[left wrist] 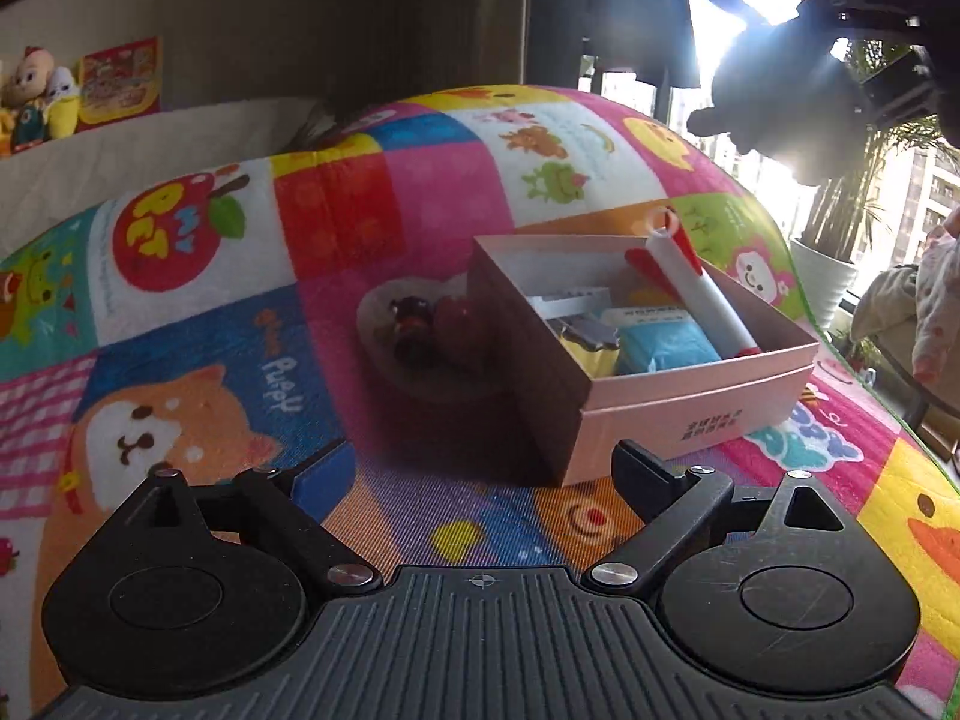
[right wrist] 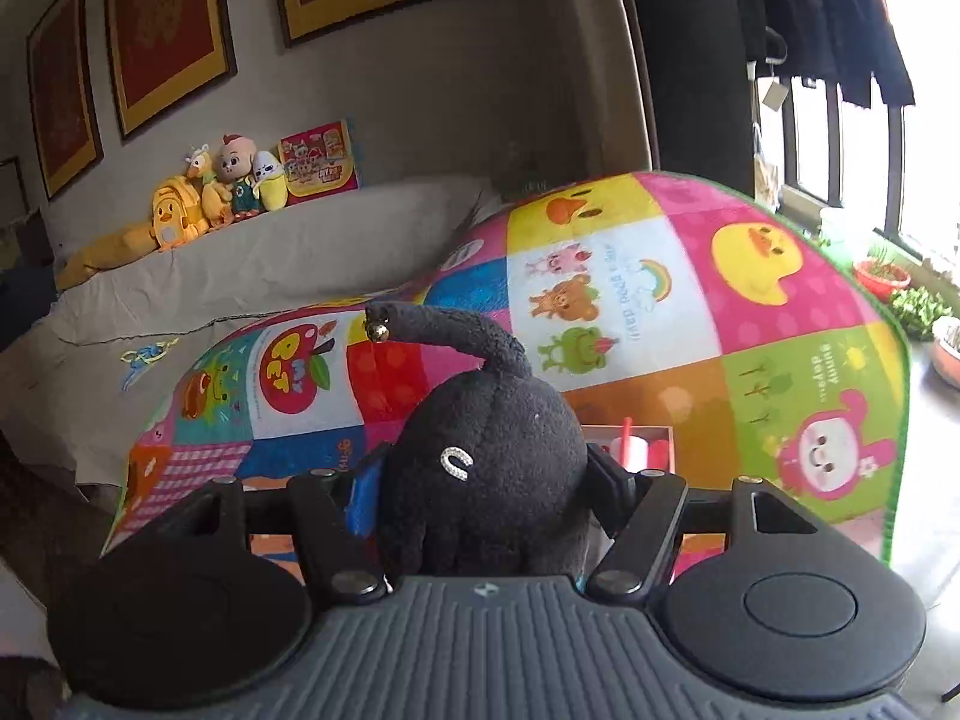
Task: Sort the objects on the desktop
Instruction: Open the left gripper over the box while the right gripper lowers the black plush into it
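An open pink box [left wrist: 690,396] lies on the colourful mat and holds a red-and-white pen [left wrist: 702,288], a blue packet [left wrist: 666,348] and a yellow item [left wrist: 591,348]. Left of it, a clear dish [left wrist: 384,360] holds small dark red and black pieces. My left gripper [left wrist: 480,474] hangs open just in front of the box's near corner, with nothing between its fingers. My right gripper [right wrist: 486,480] is shut on a black plush toy [right wrist: 486,468] with a long tail. In the left wrist view the black plush toy [left wrist: 774,96] hangs high above the box's right side.
The play mat [left wrist: 420,192] covers the whole surface. A grey sofa back [right wrist: 270,258] behind it carries several plush toys [right wrist: 216,186]. A white plant pot [left wrist: 822,282] and potted greenery [right wrist: 918,306] stand by the window at the right.
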A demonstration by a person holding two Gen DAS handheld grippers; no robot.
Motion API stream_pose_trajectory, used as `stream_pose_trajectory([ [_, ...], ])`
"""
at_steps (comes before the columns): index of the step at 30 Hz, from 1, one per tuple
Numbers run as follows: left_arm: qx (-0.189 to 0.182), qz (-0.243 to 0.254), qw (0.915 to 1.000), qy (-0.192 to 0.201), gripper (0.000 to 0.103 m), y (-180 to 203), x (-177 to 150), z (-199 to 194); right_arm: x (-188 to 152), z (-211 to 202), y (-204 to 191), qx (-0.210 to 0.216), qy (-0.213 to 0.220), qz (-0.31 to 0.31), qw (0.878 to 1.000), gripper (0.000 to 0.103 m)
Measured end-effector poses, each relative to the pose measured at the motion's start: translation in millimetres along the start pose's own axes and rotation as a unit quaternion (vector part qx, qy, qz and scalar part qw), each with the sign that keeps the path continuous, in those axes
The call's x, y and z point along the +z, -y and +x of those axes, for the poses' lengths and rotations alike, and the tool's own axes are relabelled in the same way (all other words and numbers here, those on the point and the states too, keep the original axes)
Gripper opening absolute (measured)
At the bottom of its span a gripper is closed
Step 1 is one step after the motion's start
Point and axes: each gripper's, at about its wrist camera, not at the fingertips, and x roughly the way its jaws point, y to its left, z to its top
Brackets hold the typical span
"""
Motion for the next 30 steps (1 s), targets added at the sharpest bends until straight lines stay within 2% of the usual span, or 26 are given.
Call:
stream_pose_trajectory([
  [4, 0.001, -0.021, 0.9997, -0.011, 0.096, -13.7, -8.8, 1.0, 10.0, 67.8, -6.7, -0.037, -0.028, 0.003, 0.999, 0.066],
  [9, 0.0, -0.041, 0.9991, -0.012, 0.097, -23.2, -12.9, 4.3, 7.0, 140.6, 11.8, -0.033, -0.095, 0.079, 0.992, 0.067],
  [11, -0.003, -0.047, 0.9989, -0.008, 0.097, -25.4, -13.6, 3.4, 1.6, 157.0, 17.7, -0.049, -0.109, 0.081, 0.99, 0.071],
  [17, -0.014, -0.048, 0.9986, -0.015, 0.1, -24.7, -16.8, 8.2, 3.0, 146.5, 33.5, -0.098, -0.072, 0.074, 0.99, 0.07],
  [18, -0.014, -0.047, 0.9987, -0.017, 0.1, -24.3, -17.3, 8.9, 2.8, 144.9, 33.5, -0.104, -0.07, 0.068, 0.99, 0.067],
  [20, -0.015, -0.048, 0.9986, -0.017, 0.1, -24.7, -17.8, 8.3, 3.2, 142.4, 31.2, -0.112, -0.067, 0.051, 0.99, 0.048],
  [22, -0.014, -0.049, 0.9985, -0.017, 0.1, -25.6, -17.9, 8.4, 4.1, 143.0, 25.8, -0.109, -0.068, 0.039, 0.991, 0.042],
  [30, -0.012, -0.047, 0.9986, -0.02, 0.101, -25.7, -16.9, 7.8, 12.1, 164.4, -22.1, -0.051, -0.061, 0.024, 0.997, 0.042],
])
